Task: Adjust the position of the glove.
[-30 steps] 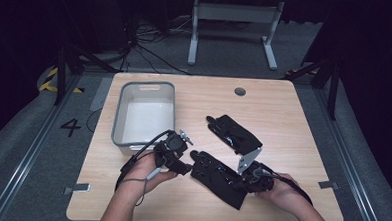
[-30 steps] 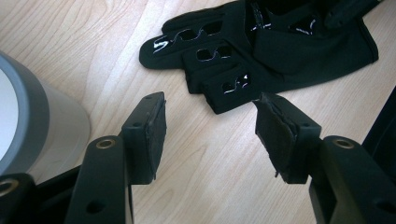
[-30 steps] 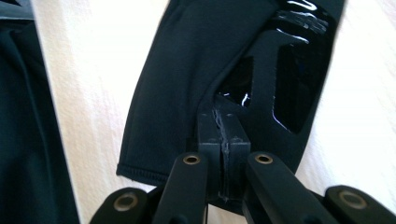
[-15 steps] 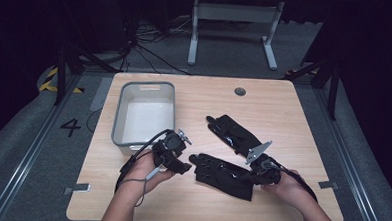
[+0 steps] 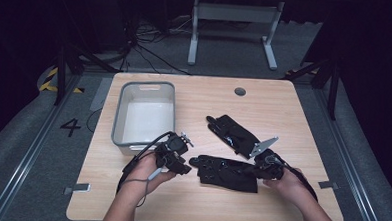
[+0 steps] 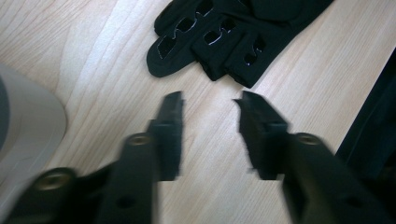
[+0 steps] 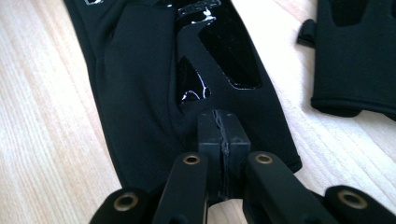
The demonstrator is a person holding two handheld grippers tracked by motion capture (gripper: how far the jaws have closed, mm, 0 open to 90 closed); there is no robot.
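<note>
near glove (image 5: 226,173): black, flat on table (image 5: 294,110) at the front edge, between the two grippers; long axis runs left-right across the table, fingertips toward the left gripper, cuff toward the right gripper
near glove, left gripper view (image 6: 219,44): fingertips lie just ahead of the jaw tips, apart from them, bare wood between
near glove, right gripper view (image 7: 154,79): cuff end nearest, body stretches away from the jaws
right gripper (image 5: 267,166): at the cuff end; jaws pressed together, pinching the cuff fabric (image 7: 219,135)
left gripper (image 5: 174,157): beside the fingertip end, front-right of the bin; jaws spread wide, nothing between them (image 6: 208,109)
far glove (image 5: 233,134): black, flat, lies diagonal, just behind the near one, fingers toward back-left; whether the two touch, cannot tell
bin (image 5: 118,117): grey, left half of table, nothing in it
hands: left hand (image 5: 149,171), right hand (image 5: 288,187), each wrapped round its gripper
</note>
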